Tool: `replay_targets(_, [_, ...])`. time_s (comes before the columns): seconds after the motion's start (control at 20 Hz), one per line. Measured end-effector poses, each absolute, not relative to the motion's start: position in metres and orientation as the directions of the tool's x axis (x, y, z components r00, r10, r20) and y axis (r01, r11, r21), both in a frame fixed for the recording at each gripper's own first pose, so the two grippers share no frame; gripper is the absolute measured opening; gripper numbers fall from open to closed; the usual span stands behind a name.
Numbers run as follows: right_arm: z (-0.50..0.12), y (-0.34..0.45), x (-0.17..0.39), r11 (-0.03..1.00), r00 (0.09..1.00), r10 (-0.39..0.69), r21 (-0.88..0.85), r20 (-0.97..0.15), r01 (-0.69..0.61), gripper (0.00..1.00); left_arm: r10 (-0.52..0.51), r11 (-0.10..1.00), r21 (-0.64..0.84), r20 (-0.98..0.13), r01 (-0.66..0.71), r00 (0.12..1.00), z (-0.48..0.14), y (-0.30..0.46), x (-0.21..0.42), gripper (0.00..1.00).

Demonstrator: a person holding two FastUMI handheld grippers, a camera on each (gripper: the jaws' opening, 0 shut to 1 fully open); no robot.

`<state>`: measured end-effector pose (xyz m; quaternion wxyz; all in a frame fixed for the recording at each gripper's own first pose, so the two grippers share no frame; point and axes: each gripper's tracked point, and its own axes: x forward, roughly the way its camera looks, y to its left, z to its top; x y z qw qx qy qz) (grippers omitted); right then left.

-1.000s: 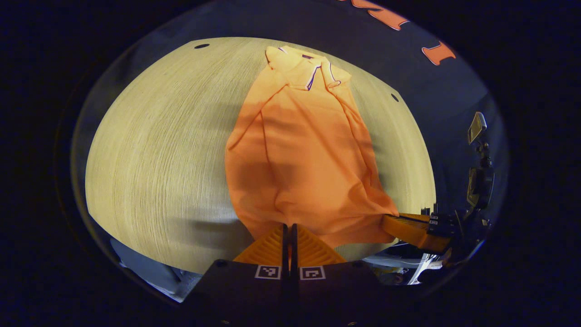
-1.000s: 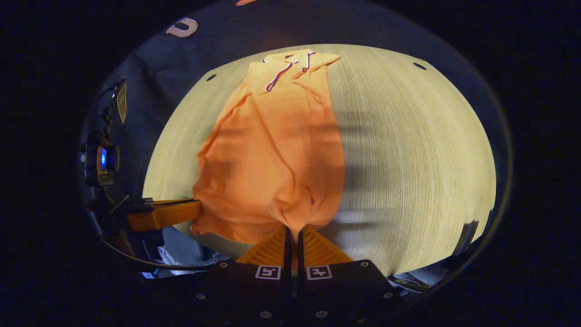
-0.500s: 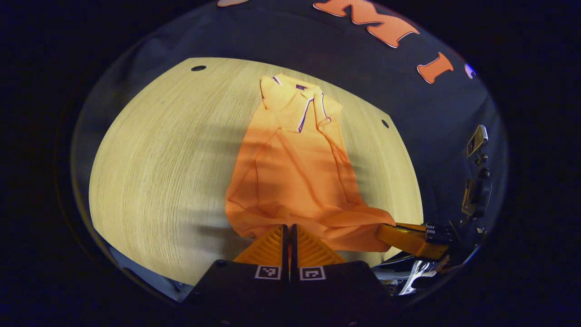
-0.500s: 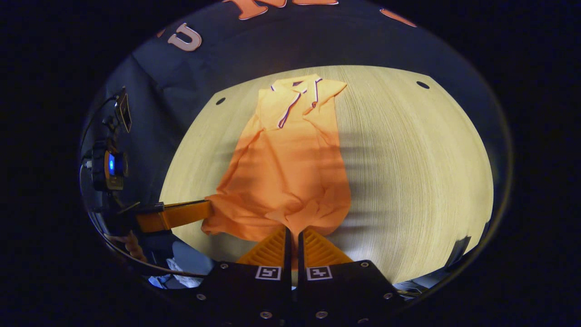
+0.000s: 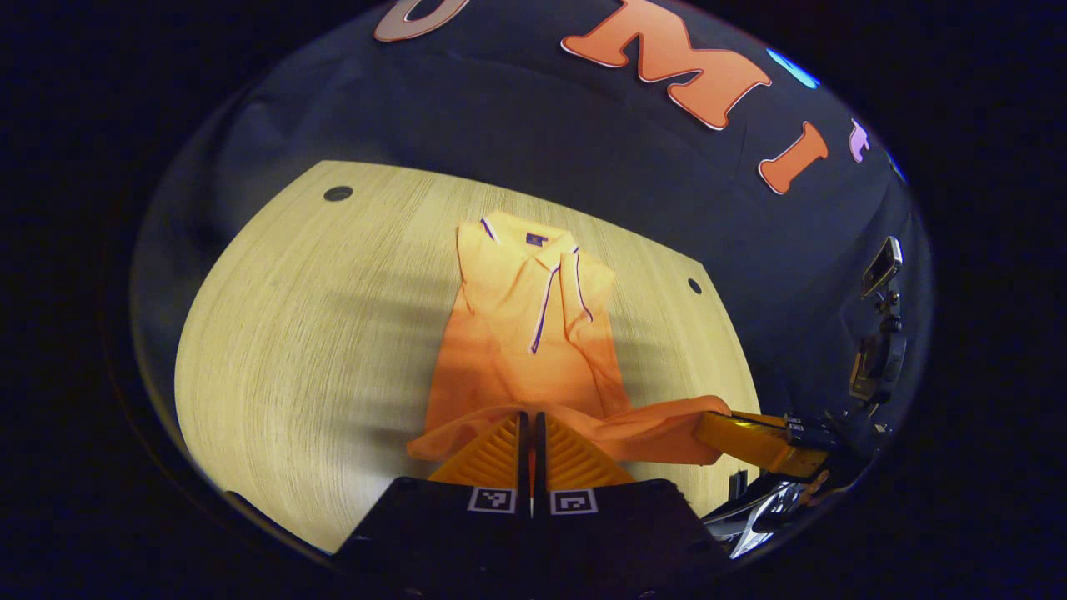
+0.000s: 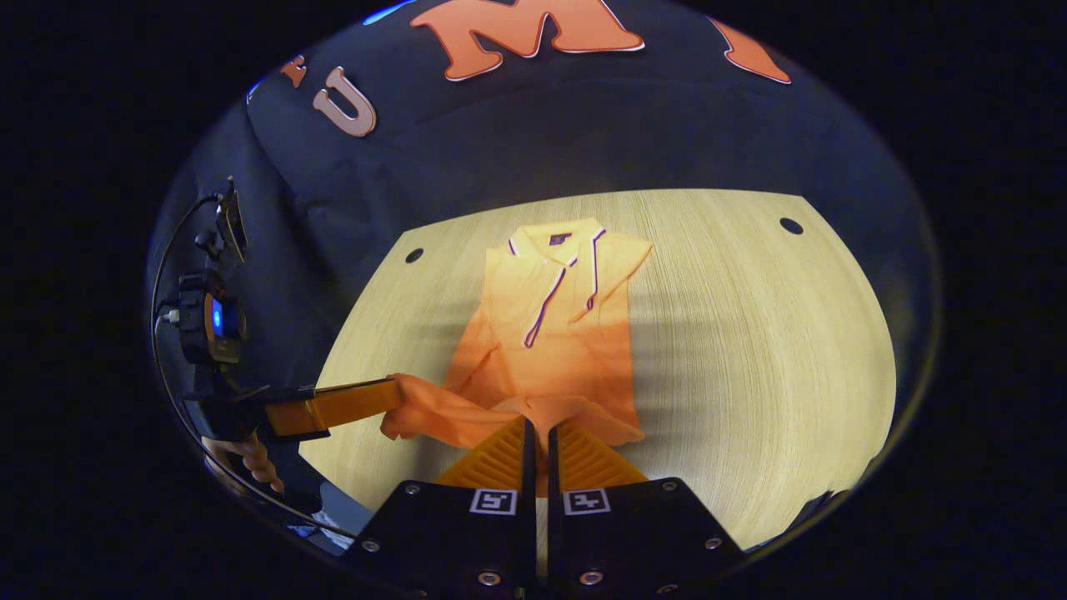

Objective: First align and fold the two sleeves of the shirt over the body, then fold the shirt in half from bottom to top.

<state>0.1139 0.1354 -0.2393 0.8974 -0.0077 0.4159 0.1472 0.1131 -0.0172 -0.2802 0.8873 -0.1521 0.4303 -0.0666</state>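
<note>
Both claws raised shirt (image 5: pixel 533 350) hem (image 5: pixel 633 429) higher, carrying it toward collar (image 5: pixel 542 250).

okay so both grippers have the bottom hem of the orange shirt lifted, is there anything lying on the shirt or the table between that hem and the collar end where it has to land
Nothing visible does. The left gripper and right gripper each pinch the raised hem of the orange polo shirt. Ahead, its flat body runs unobstructed to the purple-trimmed collar, with bare pale wood-grain table on either side.
</note>
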Motion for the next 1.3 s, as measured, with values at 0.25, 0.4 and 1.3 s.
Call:
replay_targets(0.25, [-0.216,0.147,0.182,0.960,0.676,0.253,0.092,-0.692,-0.265,0.06,-0.232,0.948,-0.317,-0.681,0.007,0.694,-0.248,0.000,0.187,0.00])
replay_targets(0.4, [-0.210,0.151,0.230,0.965,0.711,0.229,0.056,-0.665,-0.258,0.06,-0.225,0.948,-0.317,-0.663,0.004,0.714,-0.247,0.005,0.234,0.01])
replay_targets(1.3, [-0.260,0.134,0.390,0.991,0.779,0.131,0.075,-0.613,-0.108,0.99,-0.067,0.969,-0.216,-0.702,-0.122,0.709,-0.319,0.053,0.375,0.98])
